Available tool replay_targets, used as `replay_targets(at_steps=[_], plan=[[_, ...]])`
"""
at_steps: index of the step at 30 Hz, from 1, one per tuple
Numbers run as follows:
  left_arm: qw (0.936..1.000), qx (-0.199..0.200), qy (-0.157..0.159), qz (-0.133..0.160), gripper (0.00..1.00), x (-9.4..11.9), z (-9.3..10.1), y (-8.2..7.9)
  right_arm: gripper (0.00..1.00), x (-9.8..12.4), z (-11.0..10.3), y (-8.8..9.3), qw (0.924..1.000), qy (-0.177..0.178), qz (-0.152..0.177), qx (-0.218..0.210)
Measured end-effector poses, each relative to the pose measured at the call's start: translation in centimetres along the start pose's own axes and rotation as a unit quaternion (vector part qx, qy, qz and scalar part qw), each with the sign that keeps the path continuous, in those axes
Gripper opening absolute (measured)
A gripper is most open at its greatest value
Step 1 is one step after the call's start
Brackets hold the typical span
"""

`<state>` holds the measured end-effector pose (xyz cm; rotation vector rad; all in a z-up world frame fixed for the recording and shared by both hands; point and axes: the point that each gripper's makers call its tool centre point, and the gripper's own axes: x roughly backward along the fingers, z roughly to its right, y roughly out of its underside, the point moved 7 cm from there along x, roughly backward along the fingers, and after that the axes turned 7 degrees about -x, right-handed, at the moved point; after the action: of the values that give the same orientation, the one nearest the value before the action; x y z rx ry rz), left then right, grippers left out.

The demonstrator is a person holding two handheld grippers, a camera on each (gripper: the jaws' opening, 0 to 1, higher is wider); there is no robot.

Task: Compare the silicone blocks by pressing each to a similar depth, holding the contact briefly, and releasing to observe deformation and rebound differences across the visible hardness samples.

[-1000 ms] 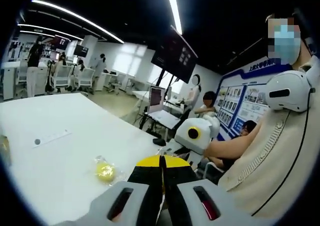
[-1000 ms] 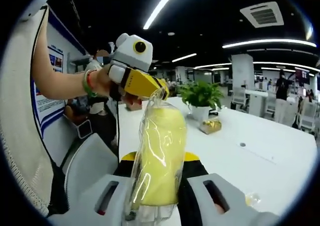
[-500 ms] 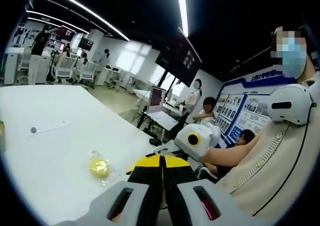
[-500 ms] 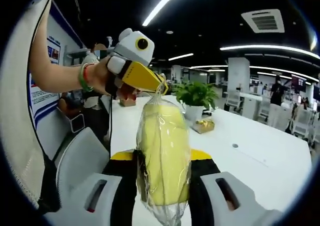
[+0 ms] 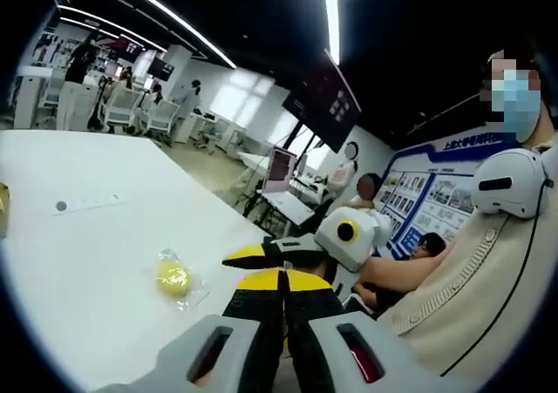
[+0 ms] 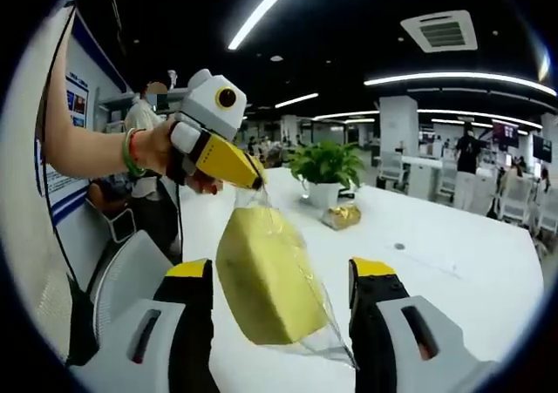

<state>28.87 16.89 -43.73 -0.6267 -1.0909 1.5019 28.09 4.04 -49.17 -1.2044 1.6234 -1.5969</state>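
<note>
Block (image 6: 266, 275), yellow, bagged in clear film — centre of the right gripper view, hanging from the left claw (image 6: 255, 184), which pinches the bag's top. Right claw (image 6: 283, 275) spread wide, jaws either side of it, apparently clear. Smaller yellow sample (image 5: 173, 279) on the white surface (image 5: 78, 262), lower left. Step, judged: release, watching rebound. Next — another squeeze to matching depth, or the other sample.

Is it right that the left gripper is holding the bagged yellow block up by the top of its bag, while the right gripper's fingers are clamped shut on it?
Not quite. In the right gripper view, the right gripper is open, its fingers spread clear of the yellow block. The rest holds: the left gripper pinches the top of the bag and the block hangs from it.
</note>
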Motion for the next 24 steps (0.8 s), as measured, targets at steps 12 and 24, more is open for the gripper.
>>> replay_targets(at_steps=[12,24], plan=[[0.9982,0.054,-0.023,0.007,0.0,0.2,-2.8,3.1,0.62,2.3,0.6,0.4,0.9991,0.035,-0.004,-0.022],[0.9948,0.072,-0.072,-0.001,0.0,-0.7,-7.9,5.4,0.76,7.8,0.6,3.2,0.9905,0.112,-0.035,-0.072]])
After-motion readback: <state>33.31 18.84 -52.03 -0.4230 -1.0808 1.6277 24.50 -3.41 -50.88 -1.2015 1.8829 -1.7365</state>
